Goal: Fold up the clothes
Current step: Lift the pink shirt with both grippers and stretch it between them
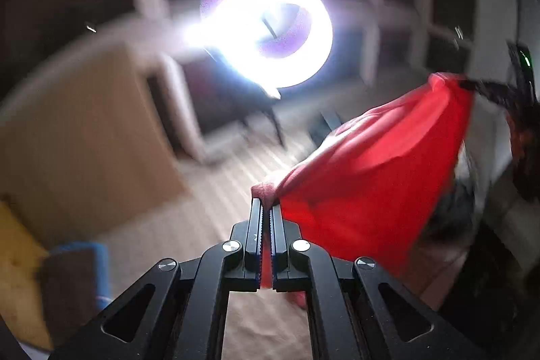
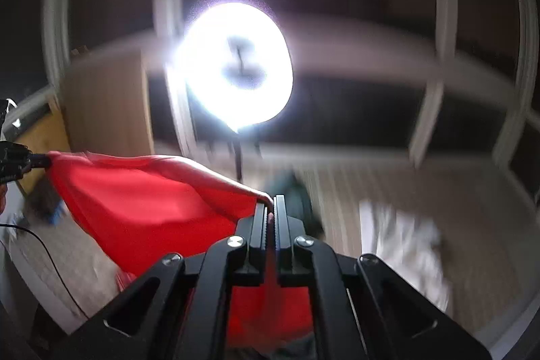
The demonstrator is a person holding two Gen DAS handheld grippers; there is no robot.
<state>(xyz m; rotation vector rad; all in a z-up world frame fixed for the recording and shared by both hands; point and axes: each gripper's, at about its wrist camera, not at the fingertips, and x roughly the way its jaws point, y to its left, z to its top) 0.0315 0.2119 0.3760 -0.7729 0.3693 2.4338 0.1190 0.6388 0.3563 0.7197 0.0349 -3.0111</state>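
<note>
No text, label, brand, number or sign can be read in either wrist view. Both pictures are blurred by motion and washed out by glare, and no visible surface carries any lettering that can be made out.

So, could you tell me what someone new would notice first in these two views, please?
The glaring ring light dominates the upper middle of both views, washing out the blurred room behind it. Below it, a bright red garment stretches in the air between the two grippers: the left gripper is shut on one end of it, and the right gripper is shut on the other.
</note>
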